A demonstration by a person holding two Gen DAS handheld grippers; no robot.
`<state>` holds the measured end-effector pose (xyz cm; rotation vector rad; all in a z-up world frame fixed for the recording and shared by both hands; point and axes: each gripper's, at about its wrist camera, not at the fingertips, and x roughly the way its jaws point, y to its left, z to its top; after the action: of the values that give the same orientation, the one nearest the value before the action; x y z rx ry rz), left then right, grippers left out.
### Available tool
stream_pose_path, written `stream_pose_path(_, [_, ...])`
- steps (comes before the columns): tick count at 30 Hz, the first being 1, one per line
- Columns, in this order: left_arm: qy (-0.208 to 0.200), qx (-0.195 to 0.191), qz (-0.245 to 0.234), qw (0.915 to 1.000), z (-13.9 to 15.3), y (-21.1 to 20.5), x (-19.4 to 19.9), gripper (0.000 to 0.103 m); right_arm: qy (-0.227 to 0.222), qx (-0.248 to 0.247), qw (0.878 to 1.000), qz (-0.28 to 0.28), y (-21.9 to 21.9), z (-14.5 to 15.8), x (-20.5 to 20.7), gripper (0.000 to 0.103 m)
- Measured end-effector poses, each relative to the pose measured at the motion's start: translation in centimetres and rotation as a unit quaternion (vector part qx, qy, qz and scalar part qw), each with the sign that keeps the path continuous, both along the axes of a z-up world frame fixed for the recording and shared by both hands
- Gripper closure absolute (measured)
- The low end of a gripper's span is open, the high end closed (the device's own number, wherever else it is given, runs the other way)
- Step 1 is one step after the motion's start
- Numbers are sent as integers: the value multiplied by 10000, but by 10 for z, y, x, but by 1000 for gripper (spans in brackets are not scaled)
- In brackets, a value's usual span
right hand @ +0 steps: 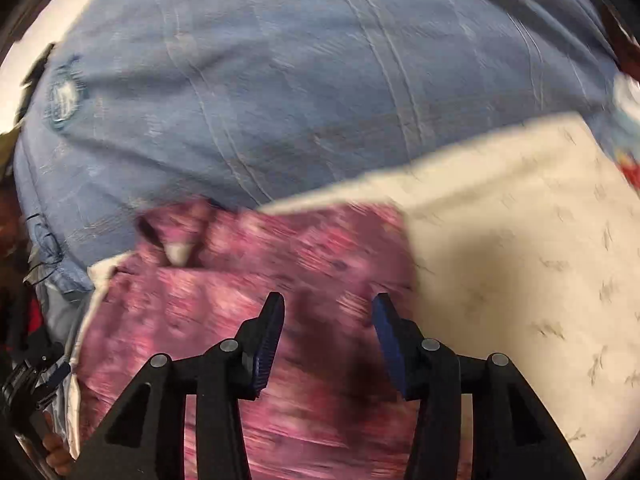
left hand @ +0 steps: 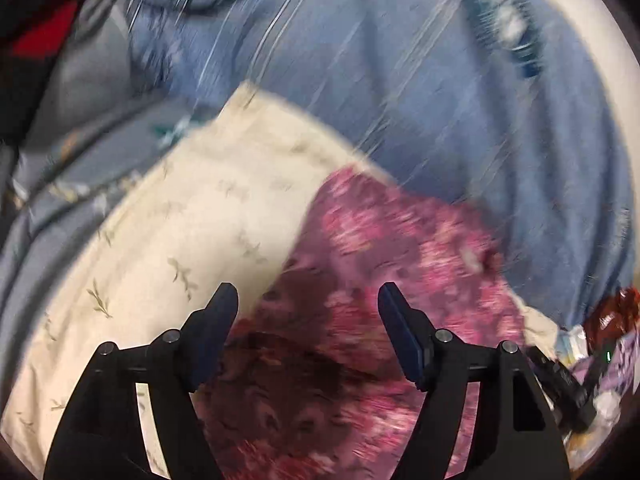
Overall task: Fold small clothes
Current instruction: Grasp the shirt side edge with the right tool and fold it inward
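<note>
both grippers hang over the pink floral garment [left hand: 360,320], which lies on a cream leaf-print cloth [left hand: 180,240] spread over blue bedding [left hand: 440,100]. left gripper [left hand: 308,304] stands wide open, gripping nothing; right gripper [right hand: 328,312] is about half open, also empty. in both views the garment sits directly under and ahead of the jaws, so neither hand looks clearly nearer. blur hides its edges and long axis.
</note>
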<state>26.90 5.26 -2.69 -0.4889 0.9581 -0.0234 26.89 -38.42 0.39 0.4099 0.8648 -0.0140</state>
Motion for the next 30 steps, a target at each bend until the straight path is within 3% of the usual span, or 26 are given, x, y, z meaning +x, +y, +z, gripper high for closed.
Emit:
stream_pose_path(1, [179,114,-7,9998,-8,-1,4,32,35,74,9998,198,3,-8,-2,58])
stream_pose_path(2, [294,211,28,9993,-12,-1,5,36,23,0,9991,415,11,-8,-1,84])
stream_pose_path(3, [300,207,35,9993,-13,-2,5,37,-46,-170,9978,635,20,-4,-1,98])
stream_pose_path(5, [240,185,68,9995,-10,-1,0,37,-552,-236,9955,733,28,14,-7,98])
stream_pose_path(7, [254,424,105,9987,-10,-2,1,37,-698,-29,9964,478,16,16,-10,98])
stream_pose_path(10, [275,728,20,9970,-16,-9,4,37,89,-594,9973,433,11,-16,4,96])
stream_pose_path(11, [253,751,-37,9968,-12,-11,1,37,-39,-528,9979,367,6,-12,-2,94])
stream_pose_path(12, [196,596,-85,9980,-7,-10,-4,37,-157,-413,9987,238,2,-5,-11,86])
stream_pose_path(14, [-47,251,-137,9996,5,-6,-14,37,-633,44,9977,228,-6,14,-36,86])
stream_pose_path(16, [-213,294,-321,9988,13,-14,-18,37,-864,211,9952,401,-4,20,-54,86])
stream_pose_path(18, [-8,650,-483,9967,5,-30,-14,37,-526,131,9964,648,6,3,-57,88])
stream_pose_path(19, [319,674,-574,9956,-8,-36,-10,37,-45,-115,9974,708,7,-18,-55,89])
stream_pose_path(20, [398,715,-592,9949,-13,-38,-9,38,14,-160,9971,741,1,-26,-61,92])
stream_pose_path(21, [284,988,-641,9926,-7,-41,-15,39,-283,-145,9972,682,1,-27,-68,92])
stream_pose_path(22, [329,1012,-736,9916,0,-39,-20,39,-181,-2,9981,594,-2,-24,-72,91])
stream_pose_path(24, [387,565,-903,9936,13,-26,-34,39,-252,381,9979,470,-8,-19,-82,85])
stream_pose_path(26, [462,157,-935,9944,27,2,-52,39,-275,399,9978,451,-13,-13,-102,75])
stream_pose_path(27, [486,78,-926,9945,31,13,-61,39,-265,299,9984,395,-19,-12,-118,68])
stream_pose_path(30, [751,-107,-983,9923,35,43,-94,36,-185,240,9993,222,-45,-15,-170,66])
